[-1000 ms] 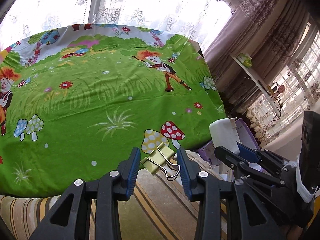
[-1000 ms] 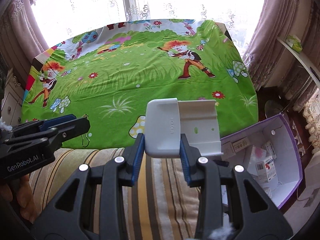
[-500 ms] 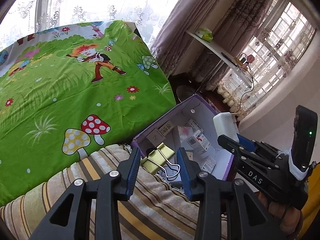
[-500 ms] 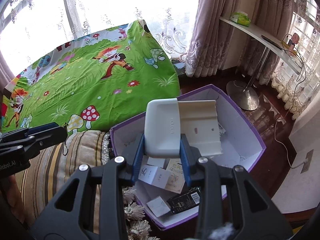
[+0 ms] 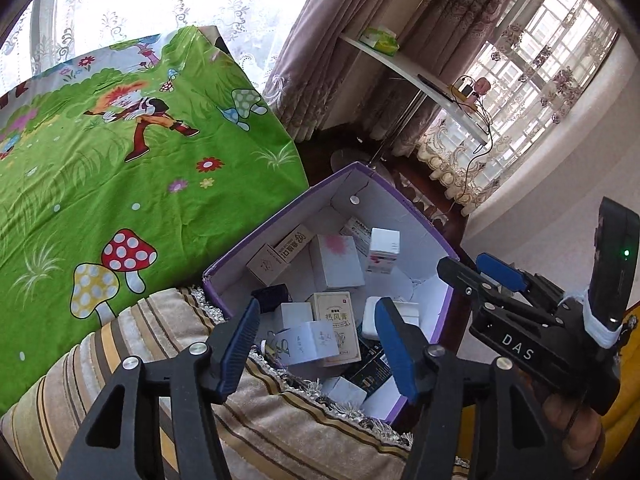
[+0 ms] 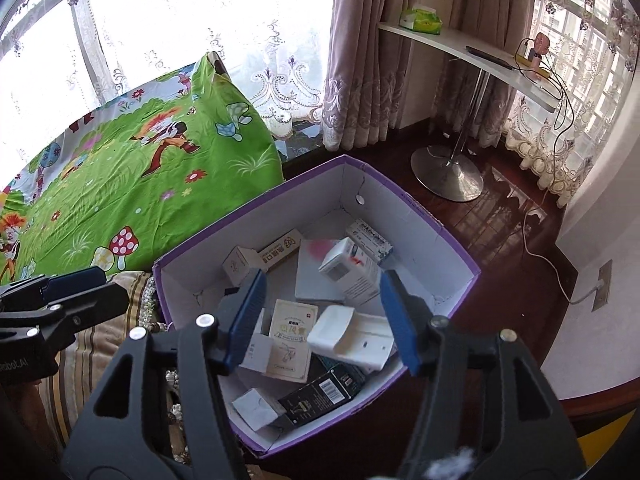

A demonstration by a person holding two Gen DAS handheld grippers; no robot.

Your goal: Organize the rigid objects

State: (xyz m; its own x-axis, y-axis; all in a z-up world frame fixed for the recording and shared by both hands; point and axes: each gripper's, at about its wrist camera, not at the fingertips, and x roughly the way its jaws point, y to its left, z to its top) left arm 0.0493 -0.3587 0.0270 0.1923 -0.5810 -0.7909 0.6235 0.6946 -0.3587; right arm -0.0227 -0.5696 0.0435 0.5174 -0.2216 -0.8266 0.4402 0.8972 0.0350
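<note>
Left wrist view: my left gripper (image 5: 316,340) points down over the purple box (image 5: 412,208), its blue jaws opening with nothing pressed between them; small cartons, among them a tan carton (image 5: 335,330) and a folded white carton (image 5: 306,342), lie in the box below the gap. Something small and yellowish shows at the box's near edge beside the left jaw, too small to identify. The box stands between the striped cushion (image 5: 132,336) and the dark floor, with the green cartoon sheet (image 5: 120,184) beyond. My right gripper (image 5: 480,270) enters from the right, over the box's right wall. Right wrist view: my right gripper (image 6: 322,316) hangs over the same purple box (image 6: 436,224), jaws opening and gripping nothing; the white plastic case (image 6: 350,336) lies apart from the pads among the cartons, on the box's near side, next to the tan carton (image 6: 290,338) and a black packet (image 6: 324,394). My left gripper (image 6: 76,284) shows at the left edge above the striped cushion (image 6: 92,344).
</note>
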